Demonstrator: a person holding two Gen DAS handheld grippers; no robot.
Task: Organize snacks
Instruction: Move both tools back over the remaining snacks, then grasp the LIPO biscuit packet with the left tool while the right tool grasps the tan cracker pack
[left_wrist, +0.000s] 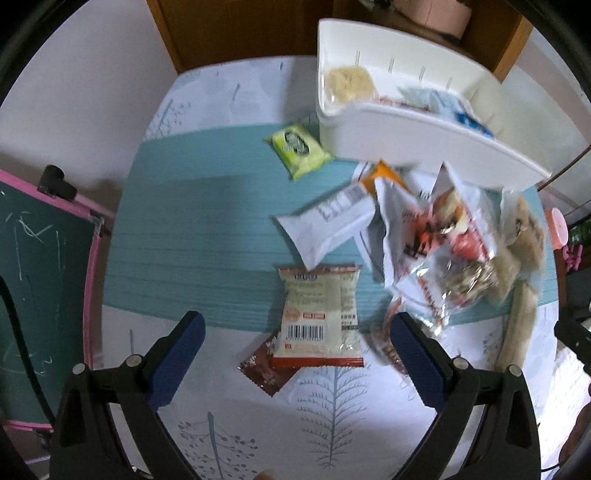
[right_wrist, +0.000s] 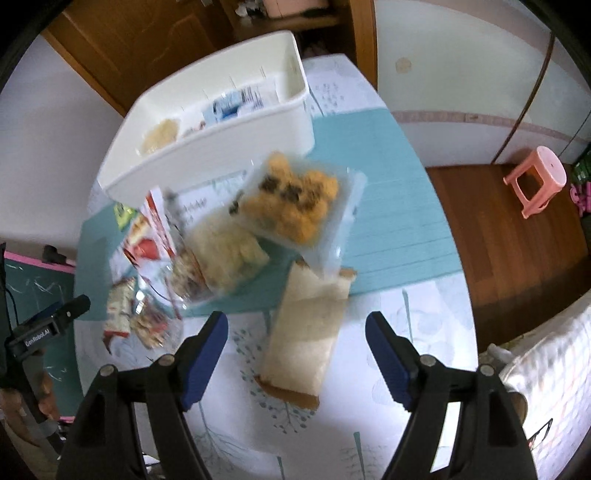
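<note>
A white bin (left_wrist: 417, 138) stands at the table's far side and holds a few snacks; it also shows in the right wrist view (right_wrist: 207, 147). Loose snacks lie in front of it. My left gripper (left_wrist: 297, 332) is open and empty above a beige barcode packet (left_wrist: 319, 314) that lies on a brown sachet (left_wrist: 264, 367). A green packet (left_wrist: 299, 149) and a white packet (left_wrist: 328, 221) lie farther off. My right gripper (right_wrist: 295, 332) is open and empty above a long sandwich pack (right_wrist: 308, 339). A clear tray of orange pastries (right_wrist: 295, 201) lies beyond it.
A pile of clear and red snack bags (left_wrist: 447, 243) lies right of the left gripper. A chalkboard with a pink frame (left_wrist: 40, 288) stands left of the table. A pink stool (right_wrist: 537, 182) stands on the wooden floor at the right. The left gripper shows at the right wrist view's left edge (right_wrist: 48, 328).
</note>
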